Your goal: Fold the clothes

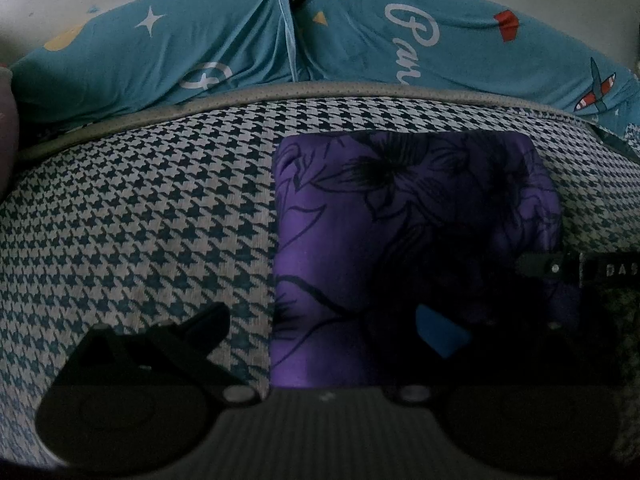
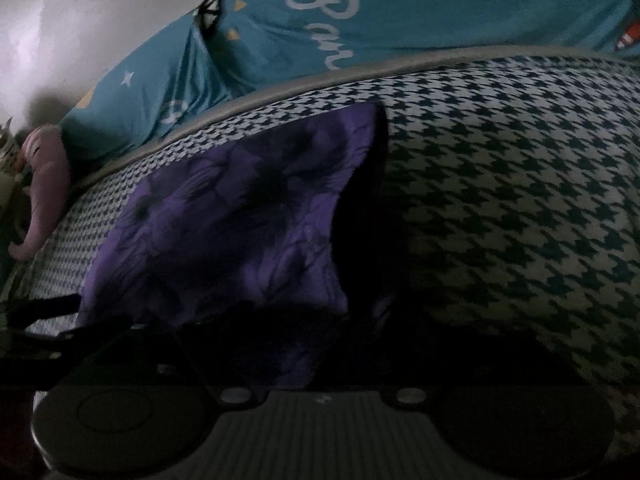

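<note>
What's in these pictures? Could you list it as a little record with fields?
Surface: houndstooth cover
Garment: purple cloth, black flower print, folded into a neat rectangle, lying flat
Behind: teal sheet with stars and white lettering
Side item: pink plush at the left edge of the right view
Left gripper: open, low over the cloth's near edge
Right gripper: too dark to tell its state
Fold: looks done

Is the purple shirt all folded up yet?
Nearly. The purple garment already lies as a neat rectangle on the checked mattress. The left gripper hangs open at its near edge; the right gripper is too dark to judge. Probably left: a last fold or tidying, then letting go.
</note>
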